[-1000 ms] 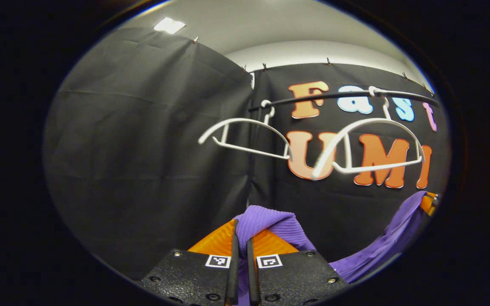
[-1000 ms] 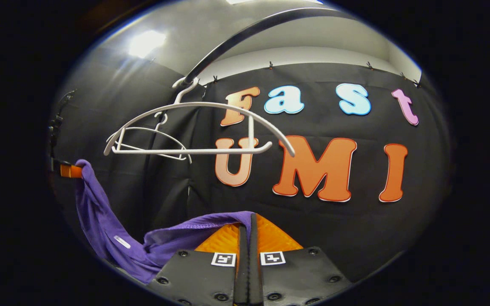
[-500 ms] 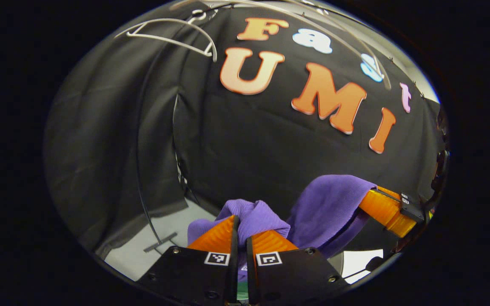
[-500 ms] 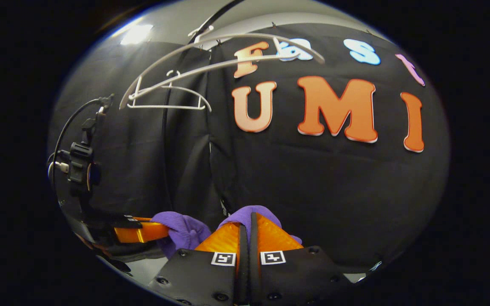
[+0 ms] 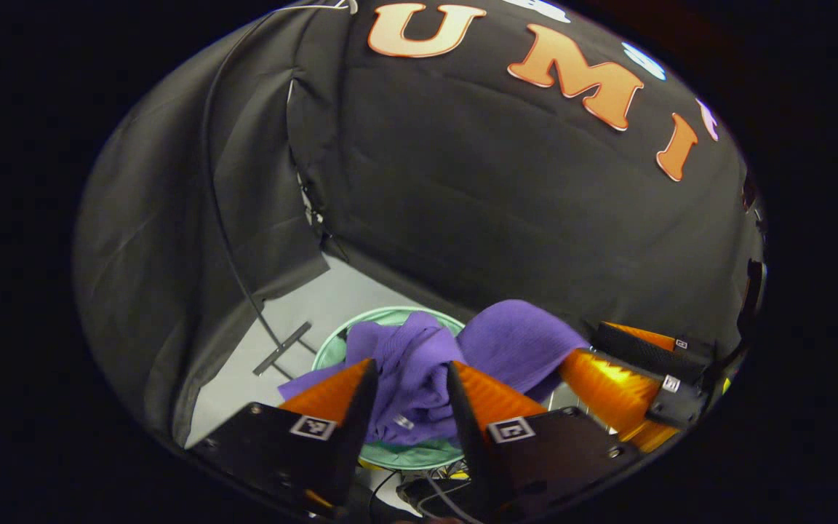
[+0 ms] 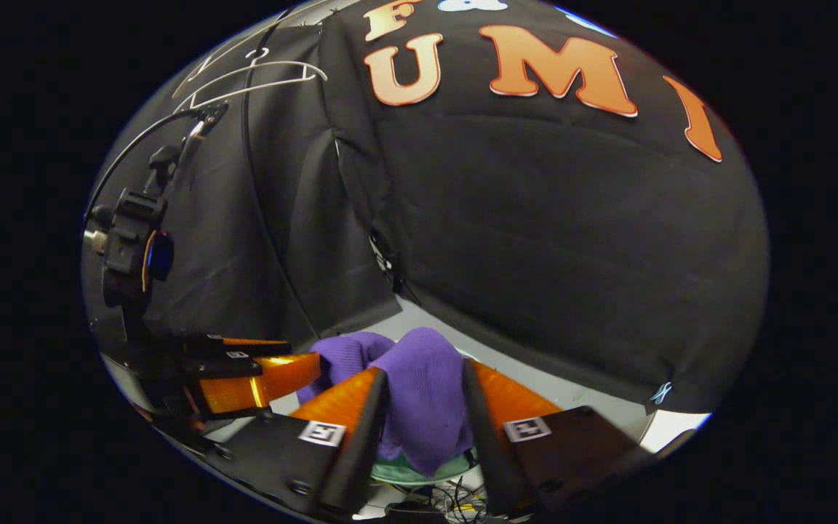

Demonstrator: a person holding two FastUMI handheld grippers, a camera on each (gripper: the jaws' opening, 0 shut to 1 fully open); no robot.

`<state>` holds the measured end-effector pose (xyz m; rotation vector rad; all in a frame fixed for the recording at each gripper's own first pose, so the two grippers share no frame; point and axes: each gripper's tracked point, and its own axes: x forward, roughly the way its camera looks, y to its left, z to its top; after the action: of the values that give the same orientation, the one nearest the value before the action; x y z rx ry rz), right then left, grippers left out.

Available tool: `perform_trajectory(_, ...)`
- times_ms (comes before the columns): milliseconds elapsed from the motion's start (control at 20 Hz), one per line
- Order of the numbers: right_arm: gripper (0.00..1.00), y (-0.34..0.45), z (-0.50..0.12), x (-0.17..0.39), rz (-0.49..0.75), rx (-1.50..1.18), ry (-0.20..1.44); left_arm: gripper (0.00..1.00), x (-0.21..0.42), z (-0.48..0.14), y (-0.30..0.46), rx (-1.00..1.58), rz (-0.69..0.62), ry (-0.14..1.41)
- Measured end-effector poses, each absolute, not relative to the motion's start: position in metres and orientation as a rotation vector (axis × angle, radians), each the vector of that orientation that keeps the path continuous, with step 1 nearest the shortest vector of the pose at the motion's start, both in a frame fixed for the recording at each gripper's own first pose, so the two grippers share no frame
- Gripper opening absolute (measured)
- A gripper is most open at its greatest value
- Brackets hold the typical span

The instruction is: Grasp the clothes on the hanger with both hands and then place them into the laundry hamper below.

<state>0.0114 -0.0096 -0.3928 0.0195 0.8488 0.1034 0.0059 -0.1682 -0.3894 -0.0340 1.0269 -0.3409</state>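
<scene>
Release step | left tongs [image 5: 406,382] spread, purple clothes [image 5: 419,364] loose between the fingers | right tongs [image 6: 425,397] spread too, cloth bunched between them | clothes heaped over the green hamper [image 5: 332,342], directly below both tongs | right gripper view adds bare hangers [image 6: 259,76] above the hamper.

Purple clothes [image 5: 419,371] heap over the green laundry hamper [image 5: 332,342], leaving little of its mouth free, and both spread claws crowd just above it, the right claw [image 5: 608,378] close beside the left claw [image 5: 406,397]. A thin black pole [image 5: 226,233] with a floor foot stands left of the hamper, bare pale floor [image 5: 295,313] between them. White hangers [image 6: 259,73] hang well above, clear of the claws.
</scene>
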Motion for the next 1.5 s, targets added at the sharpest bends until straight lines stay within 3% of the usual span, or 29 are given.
perform_trajectory(100,1.00,-0.010,-0.397,0.011,0.103,0.038,0.858,0.85,0.002,-0.391,-0.161,-0.034,-0.307,1.036)
perform_trajectory(150,1.00,-0.013,-0.394,0.011,0.104,0.046,0.856,1.00,0.000,-0.390,-0.157,-0.029,-0.296,1.036)
perform_trajectory(500,1.00,-0.028,-0.346,0.002,0.119,0.063,0.749,0.98,-0.003,-0.329,-0.144,-0.053,-0.229,0.878)
perform_trajectory(550,0.95,-0.030,-0.335,0.002,0.126,0.059,0.722,0.98,-0.004,-0.315,-0.144,-0.063,-0.211,0.851)
perform_trajectory(650,1.00,-0.030,-0.310,0.007,0.145,0.045,0.665,0.98,-0.006,-0.290,-0.137,-0.079,-0.166,0.795)
perform_trajectory(700,0.94,-0.029,-0.296,0.008,0.155,0.038,0.632,0.98,-0.007,-0.276,-0.134,-0.094,-0.149,0.758)
perform_trajectory(750,1.00,-0.029,-0.277,0.005,0.158,0.031,0.594,0.98,-0.007,-0.262,-0.130,-0.111,-0.134,0.717)
perform_trajectory(900,1.00,-0.027,-0.212,-0.002,0.139,0.016,0.474,0.98,-0.011,-0.203,-0.118,-0.167,-0.119,0.575)
perform_trajectory(1000,1.00,-0.019,-0.162,-0.015,0.121,0.003,0.378,0.96,-0.015,-0.165,-0.101,-0.175,-0.121,0.479)
perform_trajectory(1050,0.94,-0.013,-0.137,-0.020,0.104,-0.009,0.328,0.97,-0.017,-0.146,-0.092,-0.175,-0.124,0.439)
perform_trajectory(1150,1.00,-0.004,-0.095,-0.044,0.077,-0.006,0.247,0.96,-0.025,-0.108,-0.072,-0.193,-0.137,0.357)
perform_trajectory(1200,0.93,-0.001,-0.075,-0.059,0.066,-0.001,0.207,0.95,-0.035,-0.085,-0.061,-0.202,-0.144,0.319)
perform_trajectory(1300,1.00,0.009,-0.034,-0.090,0.040,-0.005,0.129,0.92,-0.062,-0.047,-0.031,-0.197,-0.143,0.235)
perform_trajectory(1400,0.99,0.021,-0.007,-0.117,0.014,-0.001,0.072,0.95,-0.090,-0.027,-0.006,-0.144,-0.122,0.204)
perform_trajectory(1500,0.98,0.035,0.013,-0.140,-0.001,0.007,0.037,0.91,-0.111,-0.002,0.014,-0.127,-0.123,0.163)
